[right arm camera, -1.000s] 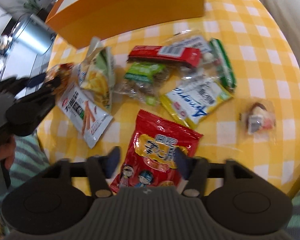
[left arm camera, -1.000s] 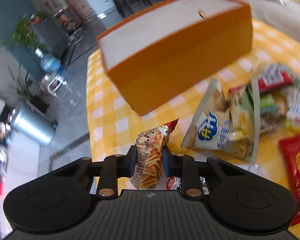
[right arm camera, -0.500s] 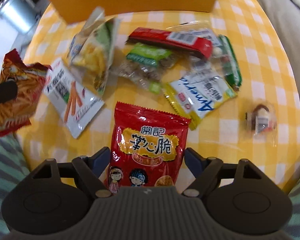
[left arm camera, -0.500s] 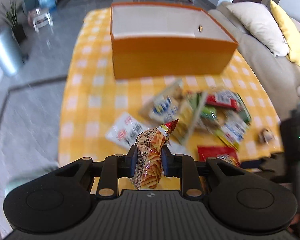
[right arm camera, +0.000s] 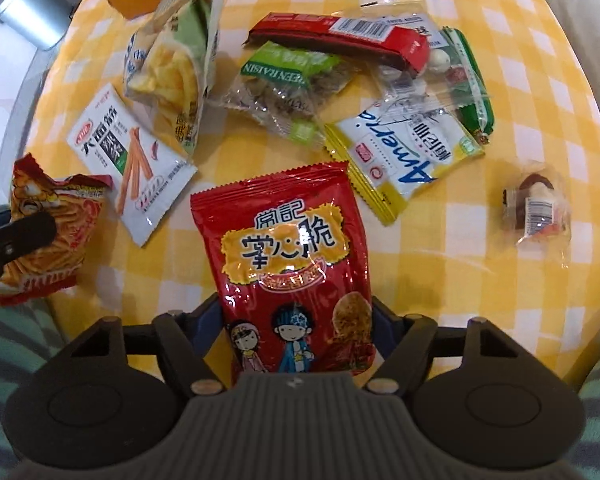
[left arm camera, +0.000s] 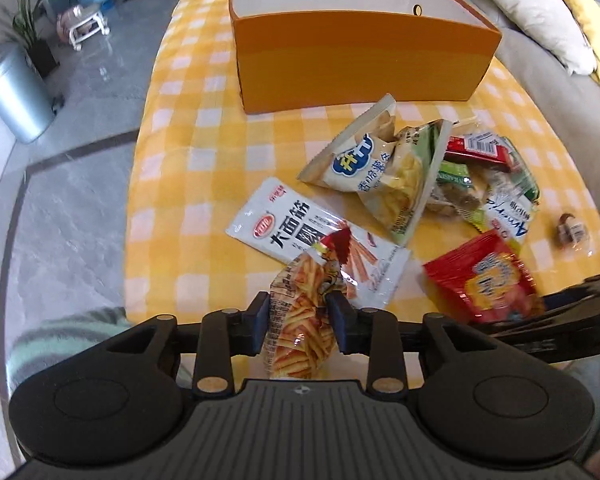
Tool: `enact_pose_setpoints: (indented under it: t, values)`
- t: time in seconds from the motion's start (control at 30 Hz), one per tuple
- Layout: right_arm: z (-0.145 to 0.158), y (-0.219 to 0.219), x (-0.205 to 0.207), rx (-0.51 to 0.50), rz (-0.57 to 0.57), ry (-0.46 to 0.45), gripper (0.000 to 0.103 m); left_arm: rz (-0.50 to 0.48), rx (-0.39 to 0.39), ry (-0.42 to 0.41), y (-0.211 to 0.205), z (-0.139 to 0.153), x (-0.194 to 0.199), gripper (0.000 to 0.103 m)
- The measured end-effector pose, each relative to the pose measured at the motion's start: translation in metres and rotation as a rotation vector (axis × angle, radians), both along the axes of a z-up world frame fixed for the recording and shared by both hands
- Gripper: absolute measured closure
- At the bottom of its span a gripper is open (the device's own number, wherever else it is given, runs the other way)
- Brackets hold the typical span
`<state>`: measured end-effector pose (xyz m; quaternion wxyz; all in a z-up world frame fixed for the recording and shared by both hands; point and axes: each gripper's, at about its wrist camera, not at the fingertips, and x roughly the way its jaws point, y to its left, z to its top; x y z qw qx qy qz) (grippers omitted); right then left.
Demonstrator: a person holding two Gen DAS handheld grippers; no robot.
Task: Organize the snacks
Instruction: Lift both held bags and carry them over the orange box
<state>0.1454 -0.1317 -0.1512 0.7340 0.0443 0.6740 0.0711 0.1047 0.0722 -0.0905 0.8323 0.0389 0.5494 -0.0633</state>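
1. The orange open-topped cardboard box (left arm camera: 360, 44) is taken as the landmark; it stands at the far end of the yellow-and-white checked tablecloth (left arm camera: 180, 184), and no snacks can be seen inside it.
2. A crinkled orange packet of fry-shaped crisps (left arm camera: 300, 320) is seen between the pads of the left gripper (left arm camera: 298, 328), well short of the box. The jaws are narrow and opening, with the pads at the packet's sides.
3. The red foil snack bag with cartoon figures (right arm camera: 292, 276) lies flat on the cloth, further from the box than the other loose packets. It is straddled by the right gripper (right arm camera: 296, 332), whose jaws are wide and closing, with no squeeze visible yet.
4. For a sound grip, the bag's lower part should be kept centred between the pads, and closing carried on until the foil is pinched.
5. The white packet of red sticks (left arm camera: 312, 236), between the orange packet and the box, should be left undisturbed.
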Motion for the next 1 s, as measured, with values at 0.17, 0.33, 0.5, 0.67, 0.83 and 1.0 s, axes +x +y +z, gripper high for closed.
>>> enact_pose_setpoints:
  t: [0.17,0.33,0.5,0.67,0.83,1.0]
  values:
    - [0.02,-0.018,0.002,0.05,0.03,-0.027,0.033,-0.007,-0.026,-0.001,0.003,-0.003,0.002,0.066]
    - [0.047,-0.022,-0.004,0.07,0.06,-0.071,0.033,0.019,-0.082,-0.003,0.009,0.003,0.005,0.073]
    - [0.065,-0.031,0.003,0.083,0.057,-0.111,0.033,0.075,-0.167,-0.038,0.023,0.021,0.014,0.074]
    - [0.083,-0.046,0.02,0.089,0.058,-0.159,0.033,0.097,-0.185,-0.126,0.035,0.055,0.031,0.074]
    - [0.11,-0.059,0.045,0.11,0.061,-0.237,0.033,0.083,-0.199,-0.218,0.041,0.089,0.058,0.074]
    - [0.139,-0.063,0.077,0.162,0.059,-0.318,0.033,0.052,-0.2,-0.299,0.035,0.113,0.087,0.074]
